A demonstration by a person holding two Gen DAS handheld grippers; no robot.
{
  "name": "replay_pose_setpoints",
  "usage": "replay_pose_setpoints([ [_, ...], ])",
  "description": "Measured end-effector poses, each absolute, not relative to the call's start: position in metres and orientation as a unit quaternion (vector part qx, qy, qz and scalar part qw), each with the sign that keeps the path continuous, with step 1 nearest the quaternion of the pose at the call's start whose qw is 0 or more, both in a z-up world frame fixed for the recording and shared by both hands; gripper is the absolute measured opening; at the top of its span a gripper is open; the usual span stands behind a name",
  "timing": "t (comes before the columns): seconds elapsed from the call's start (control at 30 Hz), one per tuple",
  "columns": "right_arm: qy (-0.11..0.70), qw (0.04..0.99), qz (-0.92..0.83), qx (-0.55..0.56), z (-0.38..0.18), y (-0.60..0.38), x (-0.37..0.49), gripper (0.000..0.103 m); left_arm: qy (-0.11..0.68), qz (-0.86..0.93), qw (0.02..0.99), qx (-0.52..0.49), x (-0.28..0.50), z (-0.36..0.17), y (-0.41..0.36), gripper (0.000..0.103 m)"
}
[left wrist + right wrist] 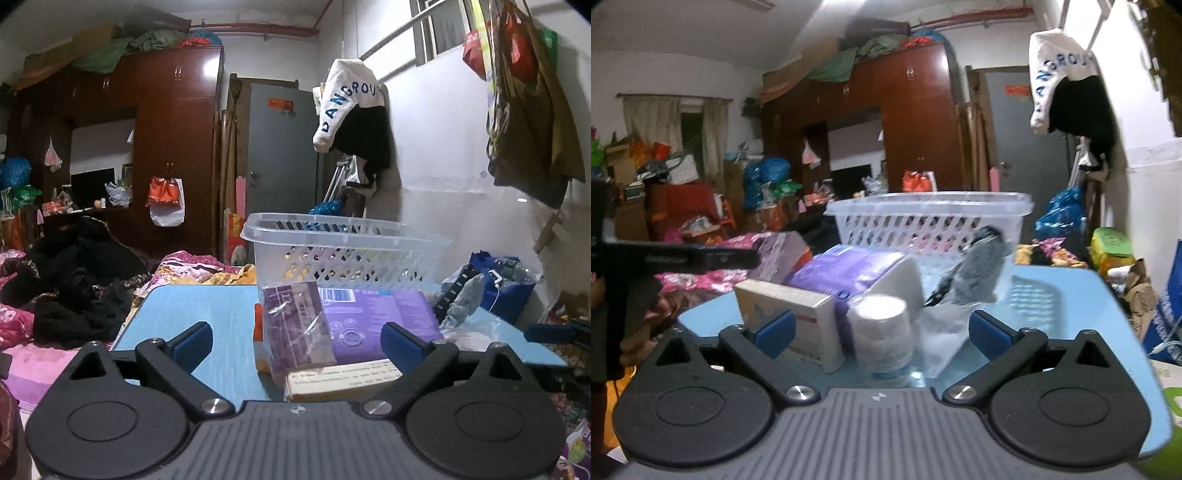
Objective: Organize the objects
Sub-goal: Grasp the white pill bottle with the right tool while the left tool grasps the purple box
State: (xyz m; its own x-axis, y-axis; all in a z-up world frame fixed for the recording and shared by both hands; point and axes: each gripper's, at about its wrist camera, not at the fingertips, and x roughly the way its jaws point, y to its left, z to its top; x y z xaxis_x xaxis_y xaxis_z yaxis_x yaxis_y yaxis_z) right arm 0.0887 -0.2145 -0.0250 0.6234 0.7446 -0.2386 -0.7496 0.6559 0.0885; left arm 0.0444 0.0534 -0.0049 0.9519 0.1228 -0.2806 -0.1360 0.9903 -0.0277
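A clear plastic basket (343, 251) stands at the far side of a light blue table (192, 314); it also shows in the right wrist view (931, 221). In front of it lie a purple pack (380, 317), a purple box in clear wrap (295, 325) and a white carton (340, 380). My left gripper (297, 343) is open, with these items between its fingers. My right gripper (882, 332) is open around a white bottle (881, 332), beside the white carton (786, 314), the purple pack (846, 277) and a grey item in a clear bag (975, 273).
A bed with dark clothes (74, 288) lies left of the table. A blue bag (506, 280) sits at the table's right. A dark wardrobe (170, 147), a grey door (280, 155) and hanging clothes (354, 110) stand behind. The left gripper's arm (683, 258) shows at left.
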Motion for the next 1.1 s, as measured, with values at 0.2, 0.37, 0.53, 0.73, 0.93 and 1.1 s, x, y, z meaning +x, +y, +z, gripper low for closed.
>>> replay_pose_setpoints([
  [0.2,0.136,0.896,0.422,-0.031,-0.034,-0.206,0.092,0.083,0.163,0.056,0.985,-0.027,0.064,-0.015,0.058,0.093],
  [0.37,0.144,0.895,0.419,-0.048,-0.039,-0.200,0.094,0.068,0.173,0.058,0.983,-0.025,0.069,-0.019,0.058,0.082],
  [0.53,0.144,0.898,0.411,-0.061,-0.042,-0.199,0.097,0.048,0.178,0.055,0.982,-0.038,0.072,-0.021,0.063,0.051],
  [0.73,0.138,0.898,0.416,-0.041,-0.041,-0.208,0.100,0.047,0.153,0.063,0.985,-0.042,0.066,-0.015,0.067,0.049],
  [0.93,0.109,0.902,0.417,-0.016,-0.026,-0.222,0.098,0.046,0.121,0.069,0.989,-0.053,0.058,-0.002,0.078,0.049],
  [1.1,0.095,0.905,0.415,0.000,-0.011,-0.230,0.102,0.046,0.105,0.065,0.991,-0.052,0.052,0.004,0.078,0.049],
])
